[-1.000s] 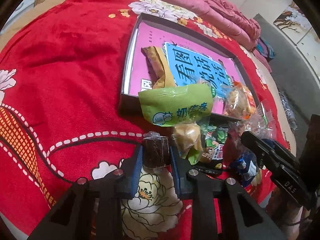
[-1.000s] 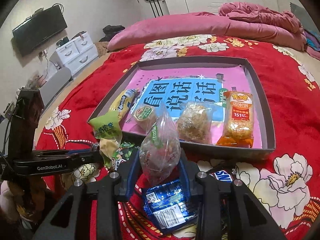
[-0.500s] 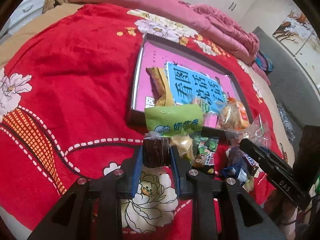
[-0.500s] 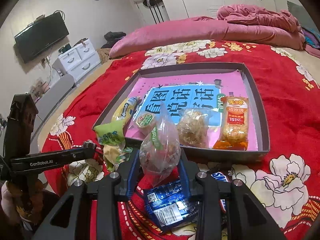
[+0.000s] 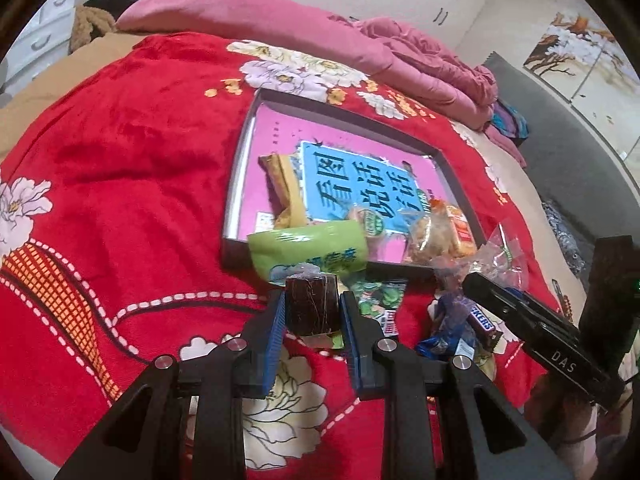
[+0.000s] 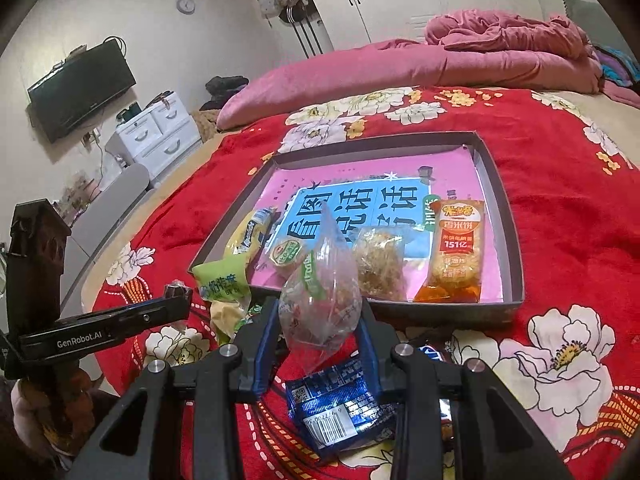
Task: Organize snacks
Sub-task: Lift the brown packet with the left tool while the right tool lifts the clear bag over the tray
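Step in hand, as judged: carry both held snacks over the near wall of the shallow grey cardboard tray (image 6: 516, 280) and set them on free pink floor.

- Lift each item clear of the tray's near wall before crossing; the wall is low but would catch a dangling wrapper.
- Free floor lies toward the far half and the left strip. The near row already holds a yellow wrapped bar (image 6: 248, 236), a round green-labelled sweet (image 6: 289, 255), a clear pack of brown crisp (image 6: 380, 266) and an orange rice-cracker packet (image 6: 456, 248).
- The light-green pillow packet (image 5: 308, 250) leans over the near-left wall; avoid knocking it.
- Release low, so light packs do not bounce.

Grippers:
- Left gripper (image 5: 312, 312): jaws nearly together, clamped on a small dark-brown block in clear wrap (image 5: 312, 306), held above the red floral bedspread (image 5: 120, 168), near the tray's near-left corner.
- Right gripper (image 6: 318, 322): jaws narrow, clamped on a crinkled clear bag with a green label (image 6: 320, 300), just short of the near wall, above a blue foil packet (image 6: 336, 400) left on the bed.
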Available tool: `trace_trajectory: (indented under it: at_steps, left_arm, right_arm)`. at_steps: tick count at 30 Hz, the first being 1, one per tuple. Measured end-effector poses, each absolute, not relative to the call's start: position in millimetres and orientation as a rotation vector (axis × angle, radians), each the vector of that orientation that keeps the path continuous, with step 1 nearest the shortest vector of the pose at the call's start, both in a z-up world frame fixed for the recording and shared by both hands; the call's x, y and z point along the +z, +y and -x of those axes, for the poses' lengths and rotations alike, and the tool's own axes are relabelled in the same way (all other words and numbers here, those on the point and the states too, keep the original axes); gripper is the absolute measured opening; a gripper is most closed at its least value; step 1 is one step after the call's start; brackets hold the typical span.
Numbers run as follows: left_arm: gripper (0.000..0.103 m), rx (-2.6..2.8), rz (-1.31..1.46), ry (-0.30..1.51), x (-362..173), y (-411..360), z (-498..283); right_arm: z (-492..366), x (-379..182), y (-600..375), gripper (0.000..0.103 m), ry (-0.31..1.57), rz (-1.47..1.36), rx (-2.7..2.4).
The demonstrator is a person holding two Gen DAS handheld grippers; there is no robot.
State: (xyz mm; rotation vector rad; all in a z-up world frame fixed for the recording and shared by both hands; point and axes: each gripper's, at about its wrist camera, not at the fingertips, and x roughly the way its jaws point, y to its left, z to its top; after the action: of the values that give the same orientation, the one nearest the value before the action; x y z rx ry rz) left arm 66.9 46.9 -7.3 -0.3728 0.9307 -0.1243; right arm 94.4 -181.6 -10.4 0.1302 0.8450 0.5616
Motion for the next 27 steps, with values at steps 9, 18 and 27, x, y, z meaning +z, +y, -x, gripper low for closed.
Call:
trace_trajectory:
  at_steps: [9, 18, 27]
  left_arm:
    - [0.028, -0.158, 0.347, 0.914, -3, 30, -68]
    - [0.028, -0.183, 0.325, 0.905, -1, 17, -70]
    - [0.028, -0.202, 0.308, 0.893, 1, 5, -72]
  right_arm:
    - [-96, -8, -189, 0.037, 0.833, -0.151, 0.548]
    - [-97, -6, -196, 0.037, 0.826, -0.169, 0.535]
    - [-98, -2, -201, 0.037, 0.812, -0.171, 0.512]
